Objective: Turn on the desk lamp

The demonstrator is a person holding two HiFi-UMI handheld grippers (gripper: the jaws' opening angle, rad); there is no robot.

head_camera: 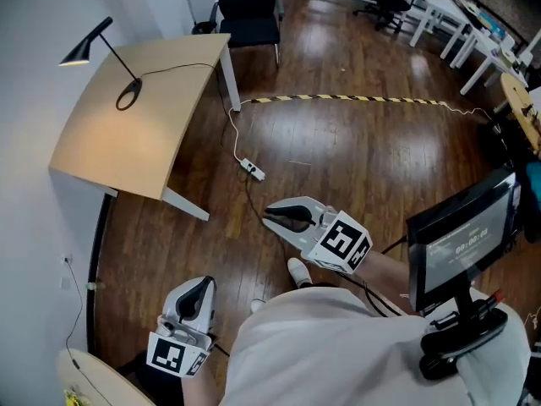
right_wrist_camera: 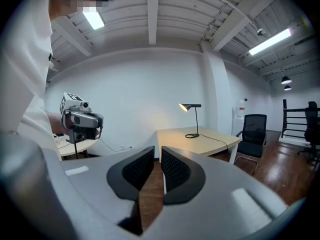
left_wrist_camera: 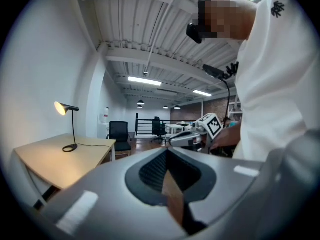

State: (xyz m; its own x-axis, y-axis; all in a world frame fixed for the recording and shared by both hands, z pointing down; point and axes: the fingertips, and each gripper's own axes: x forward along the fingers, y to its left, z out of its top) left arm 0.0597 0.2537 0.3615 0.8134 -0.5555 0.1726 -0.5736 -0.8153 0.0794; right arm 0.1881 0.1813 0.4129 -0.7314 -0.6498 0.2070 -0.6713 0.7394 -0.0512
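Note:
A black desk lamp [head_camera: 76, 55] stands on the pale wooden desk [head_camera: 127, 142] at the far left, against the white wall. Its shade glows in the left gripper view [left_wrist_camera: 66, 107] and the right gripper view [right_wrist_camera: 191, 106], and a warm patch lies on the desk. My left gripper [head_camera: 201, 288] is low beside my body, shut, with nothing in it. My right gripper [head_camera: 269, 215] is held over the wooden floor, its jaws almost touching and empty. Both are well away from the lamp.
A black office chair [head_camera: 249, 11] stands behind the desk. The lamp's cord runs off the desk to a power strip [head_camera: 253, 170] on the floor. Yellow-black tape [head_camera: 338, 99] crosses the floor. A monitor on a stand [head_camera: 465, 239] is at my right.

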